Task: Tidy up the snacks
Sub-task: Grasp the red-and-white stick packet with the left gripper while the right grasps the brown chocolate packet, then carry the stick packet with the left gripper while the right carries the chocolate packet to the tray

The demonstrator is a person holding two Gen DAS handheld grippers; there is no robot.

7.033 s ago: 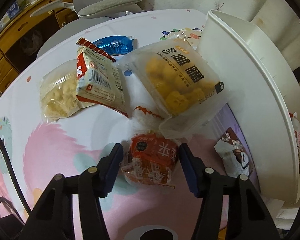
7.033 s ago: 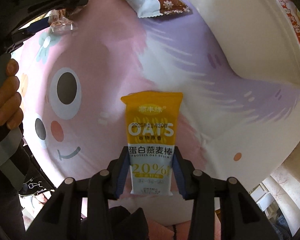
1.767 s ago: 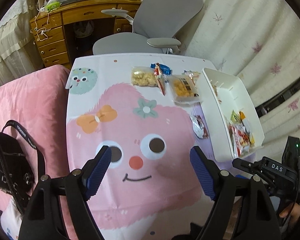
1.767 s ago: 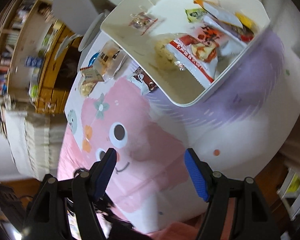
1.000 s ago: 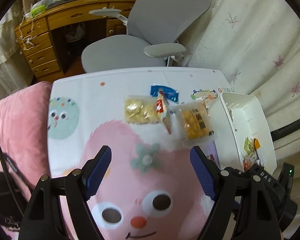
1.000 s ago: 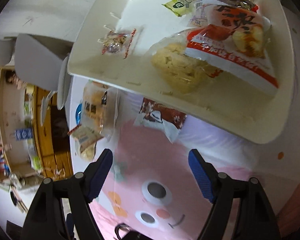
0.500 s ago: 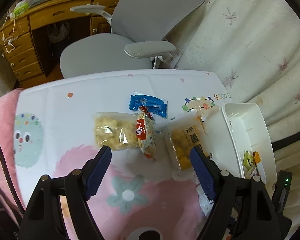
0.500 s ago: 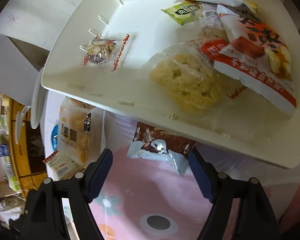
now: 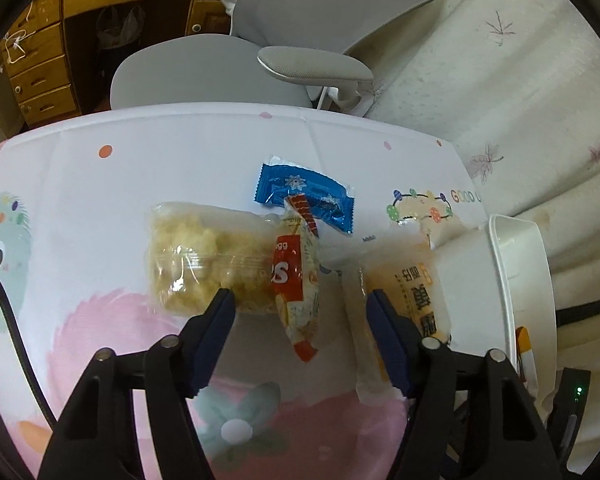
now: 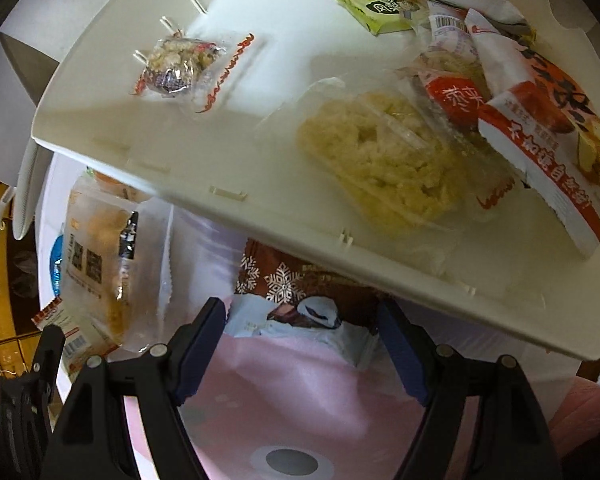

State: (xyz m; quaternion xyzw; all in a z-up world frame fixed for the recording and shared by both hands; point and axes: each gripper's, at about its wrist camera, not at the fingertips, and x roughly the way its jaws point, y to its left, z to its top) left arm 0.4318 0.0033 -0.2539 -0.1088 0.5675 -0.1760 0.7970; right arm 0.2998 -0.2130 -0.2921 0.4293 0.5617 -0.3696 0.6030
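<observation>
1. A red-and-white snack packet (image 9: 296, 280) lies on the cartoon-printed tablecloth (image 9: 180, 168), overlapping a clear bag of pale puffs (image 9: 204, 256) on its left and a blue wrapper (image 9: 304, 196) behind it.
2. The left gripper (image 9: 300, 308) hangs over that packet, its jaws closing, the packet between them but untouched by the pads.
3. A clear bag of orange pieces (image 9: 412, 296) leans against the white bin (image 9: 516, 276).
4. A brown snowflake packet (image 10: 296, 300) lies on the cloth, partly under the bin's (image 10: 260, 200) rim.
5. The right gripper (image 10: 300, 344) is spread wide over it, gripping nothing.
6. Inside the bin lie several more snack packets.
7. A grey office chair (image 9: 220, 64) stands beyond the table.
</observation>
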